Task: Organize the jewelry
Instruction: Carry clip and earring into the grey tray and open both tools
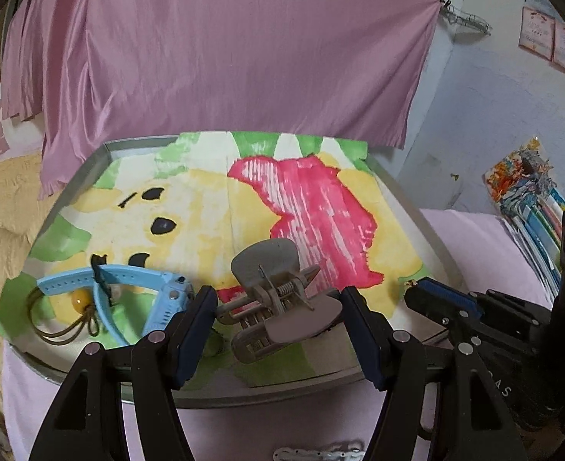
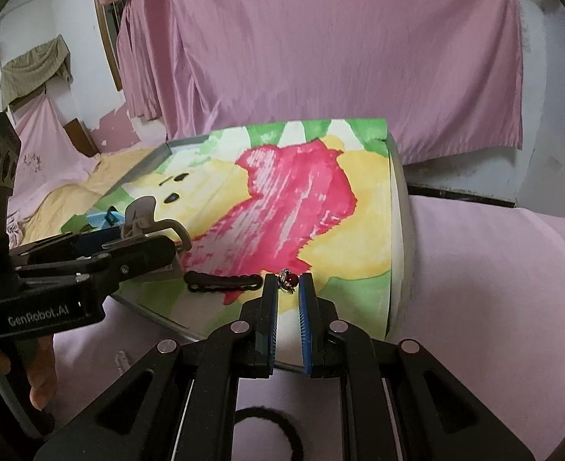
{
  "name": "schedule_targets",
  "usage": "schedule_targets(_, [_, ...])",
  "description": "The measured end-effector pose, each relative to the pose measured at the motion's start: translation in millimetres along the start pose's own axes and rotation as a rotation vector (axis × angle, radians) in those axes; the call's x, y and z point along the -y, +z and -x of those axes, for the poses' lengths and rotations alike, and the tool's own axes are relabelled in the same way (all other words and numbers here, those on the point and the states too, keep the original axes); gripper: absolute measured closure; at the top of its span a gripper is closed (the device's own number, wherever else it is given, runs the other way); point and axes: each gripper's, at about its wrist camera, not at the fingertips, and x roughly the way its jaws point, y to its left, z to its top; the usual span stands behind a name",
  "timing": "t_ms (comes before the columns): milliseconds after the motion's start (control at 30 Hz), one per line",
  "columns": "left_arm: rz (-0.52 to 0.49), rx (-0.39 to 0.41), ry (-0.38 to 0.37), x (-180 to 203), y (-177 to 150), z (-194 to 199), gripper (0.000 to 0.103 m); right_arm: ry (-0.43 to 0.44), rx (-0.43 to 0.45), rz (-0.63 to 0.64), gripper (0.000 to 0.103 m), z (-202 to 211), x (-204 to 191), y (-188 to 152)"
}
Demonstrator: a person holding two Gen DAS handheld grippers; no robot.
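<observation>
Left gripper (image 1: pixel 278 307): jaws stand wide, clamped on the gray hair clip (image 1: pixel 278 296), one pad at each end of it.
Hair clip look (left wrist view): gray plastic claw clip, two rounded paddle handles, coiled metal spring in the middle, teeth toward the near side.
Hair clip axis: long axis runs left to right between the pads; one paddle tilts up and away, the other lies toward the camera.
Hair clip place: over the near edge of the tray (image 1: pixel 102 151); lifted or resting, cannot tell.
Tray lining: painted paper (image 1: pixel 205 199), yellow, green, pink.
Watch (image 1: pixel 136 288): light blue strap, lying on the paper left of the clip, strap looped and running leftward.
Bead cord (image 1: pixel 78 301): amber bead on brown cord, beside the watch strap.
Right gripper (image 2: pixel 287 283): jaws nearly closed, pinching a small ring (image 2: pixel 288 281) with a dark red stone at the fingertips.
Ring place (right wrist view): between the tips, above the near edge of the paper.
Dark chain piece (image 2: pixel 225 282): lies on the paper just left of the right gripper, long axis left to right.
Left gripper, right wrist view: at left with the clip in its jaws, a hand (image 2: pixel 40 376) below it.
</observation>
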Motion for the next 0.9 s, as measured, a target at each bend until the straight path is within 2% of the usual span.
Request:
schedule_targets(433, [-0.001,-0.046,-0.015,0.6,0.8,-13.9,0.039,-0.039,-0.06,0.023,0.091,-16.4,2.6,7.6])
schedule_targets(600, [0.024,-0.029,-0.037,-3.4,0.8,-8.1,0.036,-0.037,-0.015,0.012,0.069,-4.3,1.7,4.8])
schedule_targets(800, [0.049,0.068,-0.055,-7.2,-1.6,16.6,0.025,-0.048,0.075,-0.016,0.065,18.7,1.0,0.2])
schedule_targets(900, [0.052,0.1,-0.05,-8.9,-4.3,26.2,0.023,-0.052,0.13,-0.027,0.051,32.7,-0.3,-3.6])
